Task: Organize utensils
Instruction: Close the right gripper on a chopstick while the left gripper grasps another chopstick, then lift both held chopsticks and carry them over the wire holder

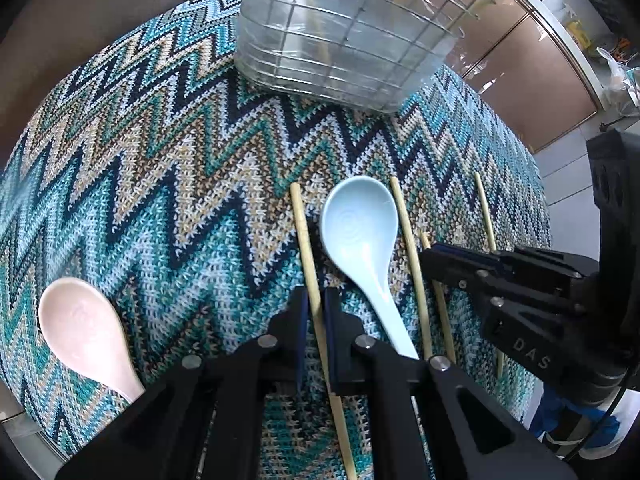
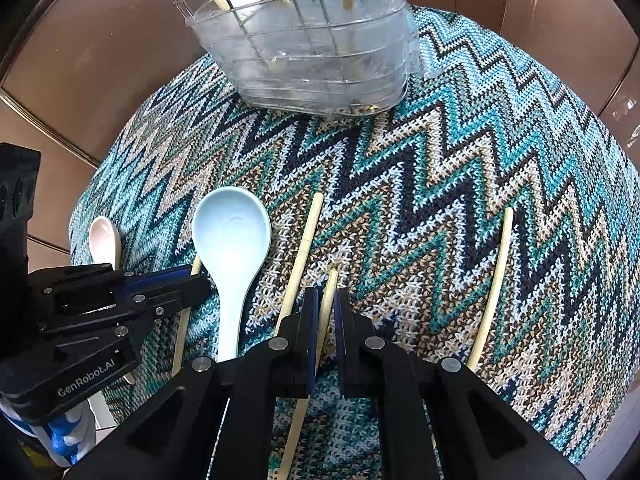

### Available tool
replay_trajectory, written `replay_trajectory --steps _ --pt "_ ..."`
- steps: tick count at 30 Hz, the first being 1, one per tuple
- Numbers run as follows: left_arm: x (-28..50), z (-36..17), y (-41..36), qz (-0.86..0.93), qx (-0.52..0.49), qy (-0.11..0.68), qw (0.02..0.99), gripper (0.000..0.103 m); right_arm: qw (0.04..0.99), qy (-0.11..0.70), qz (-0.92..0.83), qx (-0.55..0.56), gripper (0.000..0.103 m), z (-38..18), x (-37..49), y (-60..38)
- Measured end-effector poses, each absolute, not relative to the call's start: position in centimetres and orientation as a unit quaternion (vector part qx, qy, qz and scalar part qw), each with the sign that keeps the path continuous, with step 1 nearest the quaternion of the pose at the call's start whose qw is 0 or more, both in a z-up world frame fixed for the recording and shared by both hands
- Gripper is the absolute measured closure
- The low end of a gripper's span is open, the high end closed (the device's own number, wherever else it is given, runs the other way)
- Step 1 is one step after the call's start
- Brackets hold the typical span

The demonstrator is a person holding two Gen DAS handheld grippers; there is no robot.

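Several pale wooden chopsticks and two ceramic spoons lie on a zigzag knitted mat (image 1: pixel 160 168). In the left wrist view my left gripper (image 1: pixel 316 294) is shut on one chopstick (image 1: pixel 302 224), just left of the light blue spoon (image 1: pixel 356 224). A pink spoon (image 1: pixel 80 320) lies at the far left. In the right wrist view my right gripper (image 2: pixel 327 294) is shut on a shorter-looking chopstick (image 2: pixel 332 280), with another chopstick (image 2: pixel 306 240) close on its left. The left gripper (image 2: pixel 202 280) shows there beside the blue spoon (image 2: pixel 230 232).
A clear wire-framed utensil basket (image 1: pixel 340 48) (image 2: pixel 320 60) stands at the mat's far edge and holds a few chopsticks. One more loose chopstick (image 2: pixel 496 280) lies to the right. The right gripper (image 1: pixel 426 258) reaches in from the right side. Brown panels surround the mat.
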State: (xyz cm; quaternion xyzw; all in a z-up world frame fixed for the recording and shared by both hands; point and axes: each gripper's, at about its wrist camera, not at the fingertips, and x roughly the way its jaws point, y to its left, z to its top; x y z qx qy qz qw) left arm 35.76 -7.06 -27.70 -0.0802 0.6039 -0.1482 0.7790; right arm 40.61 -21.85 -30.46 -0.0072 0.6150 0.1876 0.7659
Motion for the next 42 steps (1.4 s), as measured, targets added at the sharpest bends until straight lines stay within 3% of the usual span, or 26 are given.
replay_trajectory --steps 23,30,42 --pt "37.4 -27.8 -7.8 -0.134 -0.082 0.632 0.759 0.094 0.759 0.621 0.193 0.025 0.094 -30.9 40.5 -22.7" --pt "36.4 -27.7 -8.8 -0.124 -0.070 0.606 0.782 0.096 0.771 0.606 0.193 0.028 0.094 -30.7 40.3 -22.7" --pt "33.8 -25.1 -6.7 -0.135 -0.136 0.540 0.819 0.098 0.814 0.545 0.191 0.064 0.096 -27.1 36.5 -25.5"
